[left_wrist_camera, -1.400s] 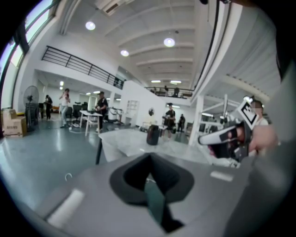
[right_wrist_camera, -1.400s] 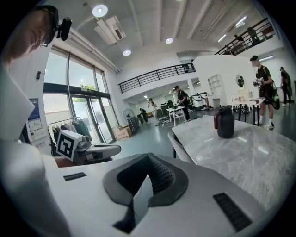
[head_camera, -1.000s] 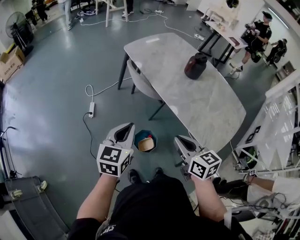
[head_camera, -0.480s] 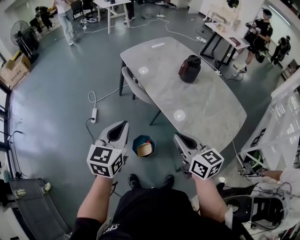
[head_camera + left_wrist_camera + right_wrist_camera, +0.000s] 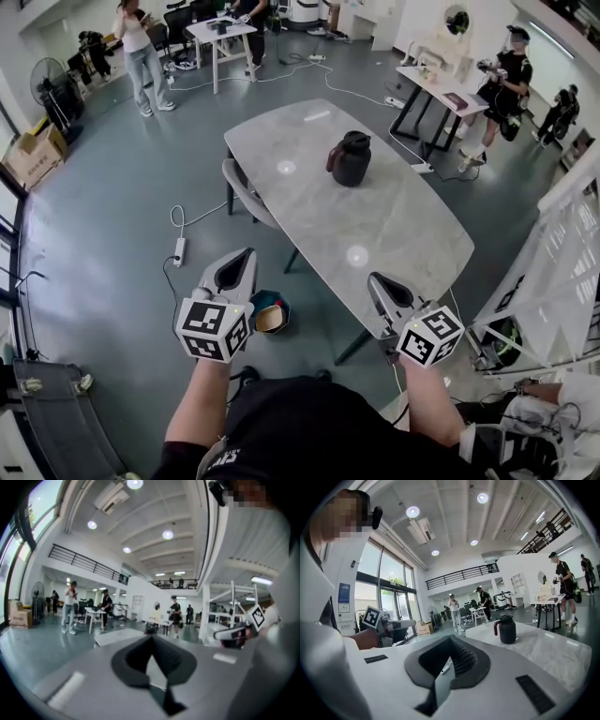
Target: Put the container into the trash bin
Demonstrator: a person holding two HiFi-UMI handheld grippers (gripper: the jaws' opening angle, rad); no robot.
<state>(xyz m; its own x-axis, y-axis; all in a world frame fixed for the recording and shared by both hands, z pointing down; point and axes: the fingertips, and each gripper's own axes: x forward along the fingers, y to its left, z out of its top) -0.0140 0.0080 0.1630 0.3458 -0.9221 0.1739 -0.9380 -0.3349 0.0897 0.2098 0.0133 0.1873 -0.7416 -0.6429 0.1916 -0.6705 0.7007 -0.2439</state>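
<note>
You are carrying the left gripper (image 5: 246, 256) and right gripper (image 5: 378, 280) with jaws together, empty; the tan container (image 5: 272, 321) is sitting inside the trash bin (image 5: 259, 299), below and just right of your left gripper, the nearer one.

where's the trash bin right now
Head view, lower left: the dark teal round trash bin stands on the grey floor, just right of the left gripper, beside the marble table.

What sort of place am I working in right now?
Probably a large open lab or workshop hall: a bare grey floor with a trailing power strip, scattered work tables with people standing at them, and a railed mezzanine under a high ceiling.
</note>
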